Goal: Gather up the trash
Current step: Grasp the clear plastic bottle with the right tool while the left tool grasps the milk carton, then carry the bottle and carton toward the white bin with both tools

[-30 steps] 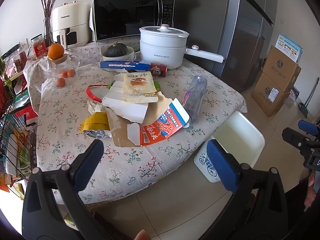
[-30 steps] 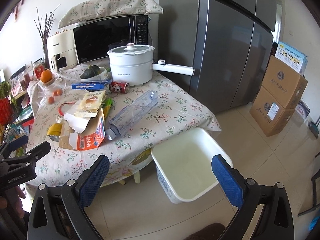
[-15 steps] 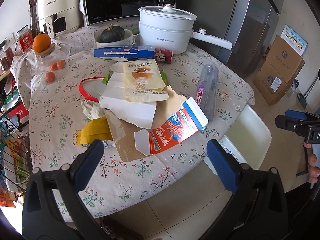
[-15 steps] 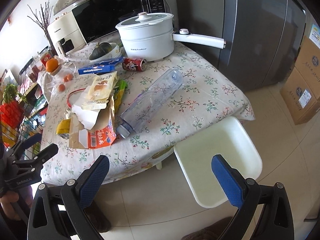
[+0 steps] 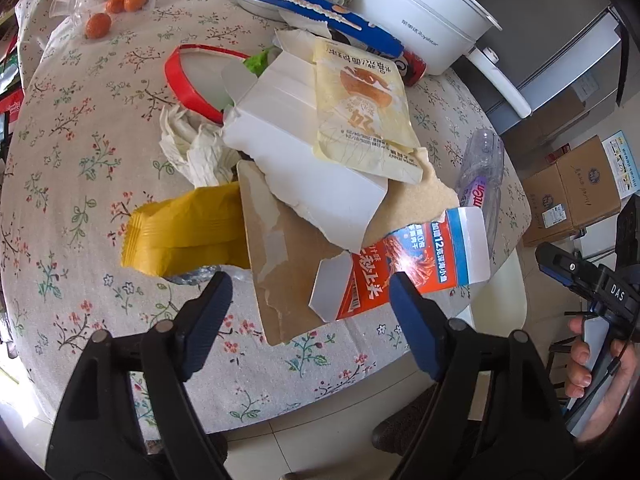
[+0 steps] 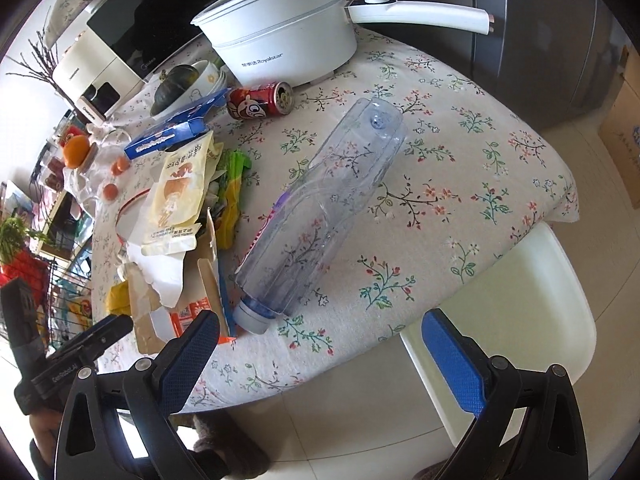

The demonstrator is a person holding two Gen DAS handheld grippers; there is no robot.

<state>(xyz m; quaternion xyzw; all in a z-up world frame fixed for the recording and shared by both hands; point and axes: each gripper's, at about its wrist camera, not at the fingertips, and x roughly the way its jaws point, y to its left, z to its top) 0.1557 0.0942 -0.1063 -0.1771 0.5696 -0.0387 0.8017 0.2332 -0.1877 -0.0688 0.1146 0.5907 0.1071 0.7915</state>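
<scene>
The left gripper [image 5: 308,288] is wide open and holds nothing; its fingertips hang over the near edge of the torn carton [image 5: 400,264], and I cannot tell if they touch it. The right gripper [image 6: 320,332] is also wide open and empty, just before the cap end of the bottle [image 6: 320,216].

The trash lies in a heap beside the bottle, toward the left: carton, white box [image 5: 304,152], snack bag [image 5: 360,108], yellow wrapper [image 5: 188,232], tissue [image 5: 192,144]. A red can [image 6: 260,100] lies behind the bottle, before the pot [image 6: 280,36].

Only the right view shows the white bin [image 6: 520,304] well, on the floor below the table edge. Only the left view shows the red ring [image 5: 180,76] clearly.
</scene>
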